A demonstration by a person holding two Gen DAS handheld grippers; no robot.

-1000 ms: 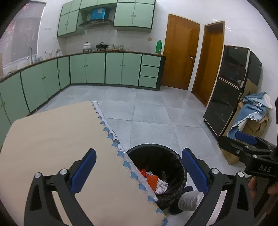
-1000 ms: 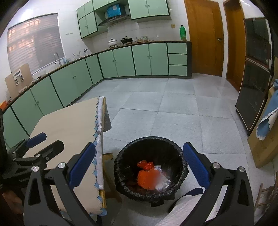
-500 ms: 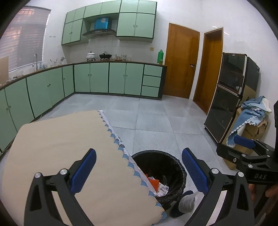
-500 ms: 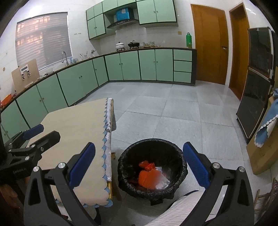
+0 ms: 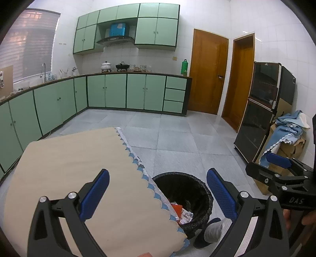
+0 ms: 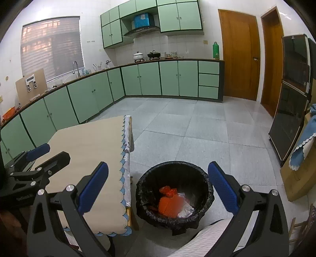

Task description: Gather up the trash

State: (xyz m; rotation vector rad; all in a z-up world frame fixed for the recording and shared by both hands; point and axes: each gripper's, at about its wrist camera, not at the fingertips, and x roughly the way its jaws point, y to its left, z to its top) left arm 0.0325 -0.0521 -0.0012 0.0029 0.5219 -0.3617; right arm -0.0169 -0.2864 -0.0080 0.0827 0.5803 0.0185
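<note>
Orange and white trash (image 6: 173, 204) lay inside the black-lined round bin (image 6: 205, 189) beside the beige-clothed table (image 5: 65, 164); both the left gripper (image 5: 158, 194) and right gripper (image 6: 158, 188) gaped wide, empty. Collection seemed finished; next, find leftovers.

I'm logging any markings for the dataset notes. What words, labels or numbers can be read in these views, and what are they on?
"DAS": pale letters on the black body of the right gripper, seen from the left wrist view.
Pale lettering on the body of the left gripper, in the right wrist view: too blurred to read.
Blue box above the range hood: print too small to read.
Green bottle on the counter: label unreadable.
</note>
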